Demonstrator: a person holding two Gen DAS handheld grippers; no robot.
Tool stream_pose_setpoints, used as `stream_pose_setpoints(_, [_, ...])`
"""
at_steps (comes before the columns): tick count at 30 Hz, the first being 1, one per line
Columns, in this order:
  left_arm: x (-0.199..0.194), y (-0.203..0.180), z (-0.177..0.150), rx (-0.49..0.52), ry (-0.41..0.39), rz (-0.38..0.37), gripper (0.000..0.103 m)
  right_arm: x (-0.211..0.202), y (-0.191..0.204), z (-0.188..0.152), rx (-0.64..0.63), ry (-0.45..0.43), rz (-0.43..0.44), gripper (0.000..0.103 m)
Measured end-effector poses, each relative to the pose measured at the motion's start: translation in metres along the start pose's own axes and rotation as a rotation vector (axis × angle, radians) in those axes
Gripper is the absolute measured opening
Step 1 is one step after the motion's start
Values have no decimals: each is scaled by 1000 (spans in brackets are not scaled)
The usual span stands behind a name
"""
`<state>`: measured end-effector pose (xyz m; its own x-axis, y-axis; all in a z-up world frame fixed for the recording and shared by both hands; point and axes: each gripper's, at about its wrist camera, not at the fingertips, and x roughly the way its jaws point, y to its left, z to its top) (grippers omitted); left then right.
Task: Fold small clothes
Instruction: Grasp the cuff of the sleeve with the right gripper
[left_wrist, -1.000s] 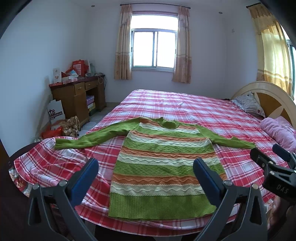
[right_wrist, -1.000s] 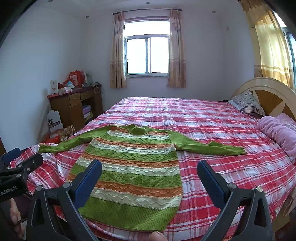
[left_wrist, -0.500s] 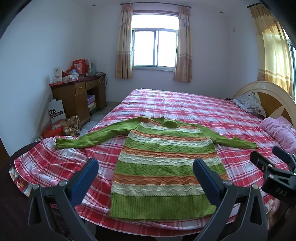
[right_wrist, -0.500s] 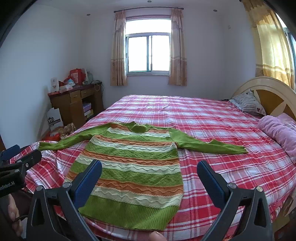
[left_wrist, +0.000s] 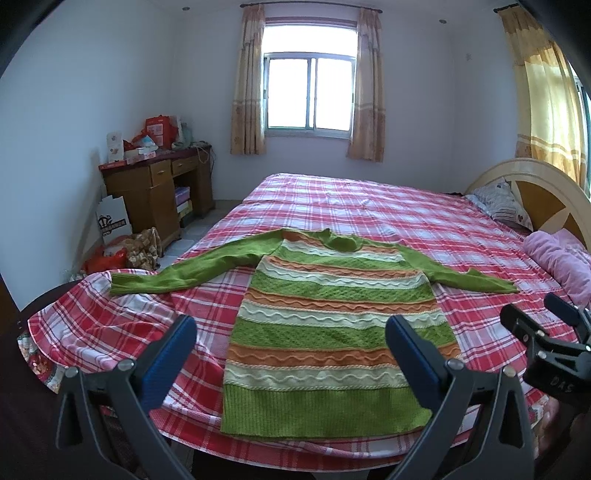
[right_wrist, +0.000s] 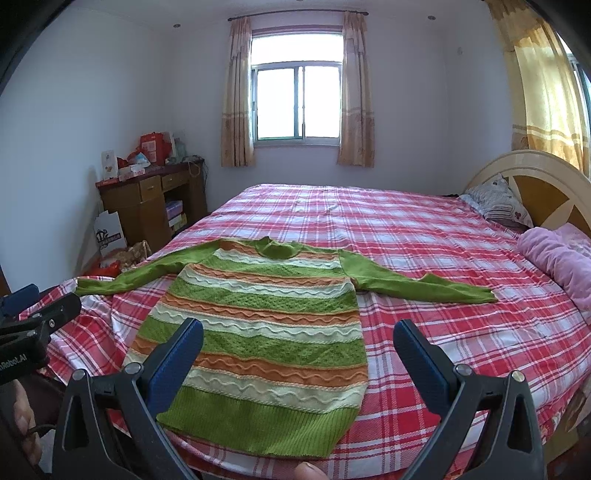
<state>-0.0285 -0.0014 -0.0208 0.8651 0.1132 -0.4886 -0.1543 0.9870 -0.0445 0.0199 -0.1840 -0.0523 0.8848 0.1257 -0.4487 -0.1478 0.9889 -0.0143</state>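
On the near end of the red-and-white plaid bed cover (left_wrist: 388, 221) lies one knitted sweater with green, orange and cream stripes (left_wrist: 332, 325), spread flat with its hem toward the cameras and both green sleeves stretched out to the sides. Two hand-held grippers hover above the bed's near edge, neither touching the sweater. The left gripper (left_wrist: 291, 354) has its two blue-padded fingers spread wide and holds nothing; the right gripper (right_wrist: 299, 354) is likewise wide apart and empty. From the left wrist view, the right gripper appears at the right edge as a black clamp; the right wrist view shows the left gripper at its left edge, plus a bare hand (right_wrist: 22, 424) beneath it. Both views share one wooden desk (left_wrist: 155, 192), one curtained window (left_wrist: 310, 96), one patterned pillow (left_wrist: 498, 206) and one pink blanket (left_wrist: 557, 262).
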Motion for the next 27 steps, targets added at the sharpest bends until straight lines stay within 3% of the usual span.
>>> stream_pose_setpoints(7, [24,-3,-2,42,54,-20,103,28,-9,-11,1,21,3,102])
stream_pose_setpoints(10, [40,-7,-2,82,78,-12,103,44,-19,-16,35,9,44,102])
stream_pose_setpoints(12, [54,-8,-3,101,95,6,103,60,-26,-20,48,57,49,102])
stream_pose_setpoints(16, [83,-8,0,114,132,6,103,96,-36,-27,-5,156,-26,102])
stream_pose_setpoints(19, [108,-10,4,126,152,14,103,127,-62,-34,43,241,14,102])
stream_pose_setpoints(27, [163,-21,18,99,148,-11,103,190,-154,-34,160,300,-93,102])
